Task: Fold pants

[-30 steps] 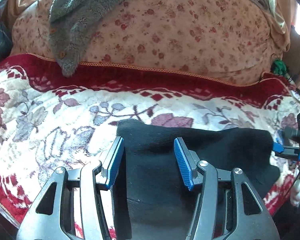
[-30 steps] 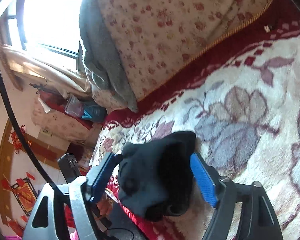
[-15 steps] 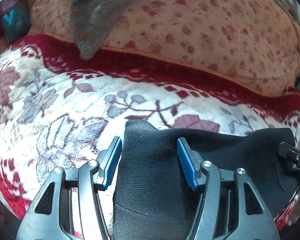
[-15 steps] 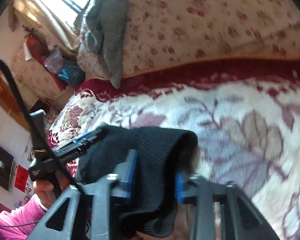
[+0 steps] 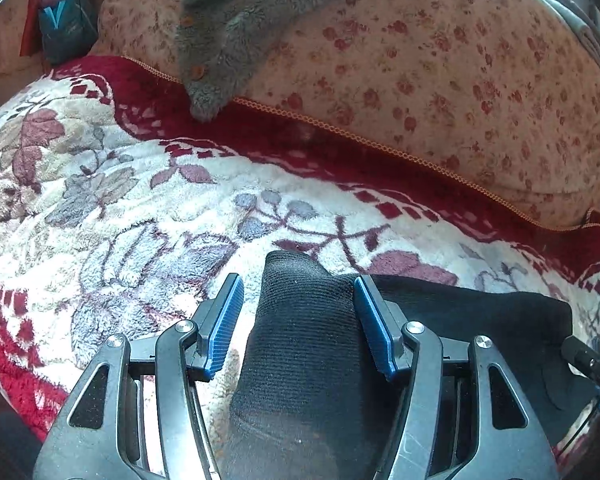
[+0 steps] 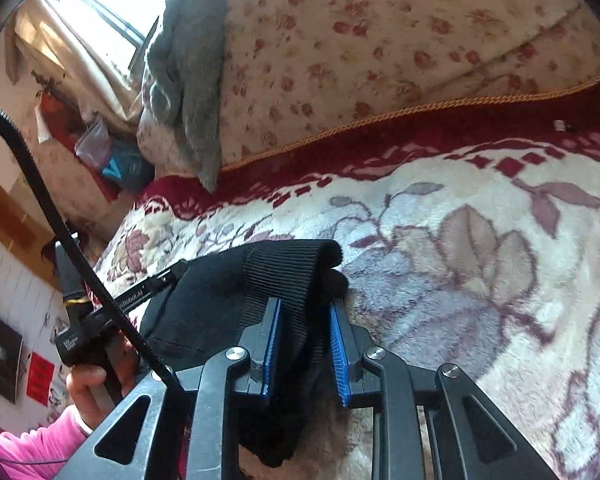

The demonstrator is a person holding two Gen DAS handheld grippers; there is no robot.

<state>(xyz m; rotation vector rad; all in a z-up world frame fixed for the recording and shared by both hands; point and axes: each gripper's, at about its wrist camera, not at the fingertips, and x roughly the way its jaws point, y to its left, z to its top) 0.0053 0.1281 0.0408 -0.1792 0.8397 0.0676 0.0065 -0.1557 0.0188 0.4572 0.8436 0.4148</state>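
The black pants (image 5: 440,312) lie bunched on the blanket (image 5: 120,200) near the bed's front edge. The right claw (image 6: 306,320), spread a second ago, has now clenched on one ribbed end. The left claw (image 5: 298,320) still straddles the other end, released, so I judge a two-handed lift awaits its closing.

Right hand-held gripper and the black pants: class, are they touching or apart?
Touching. The right wrist view shows the right hand-held gripper with both blue pads pressed against a bunched fold of the pants, no gap on either side.
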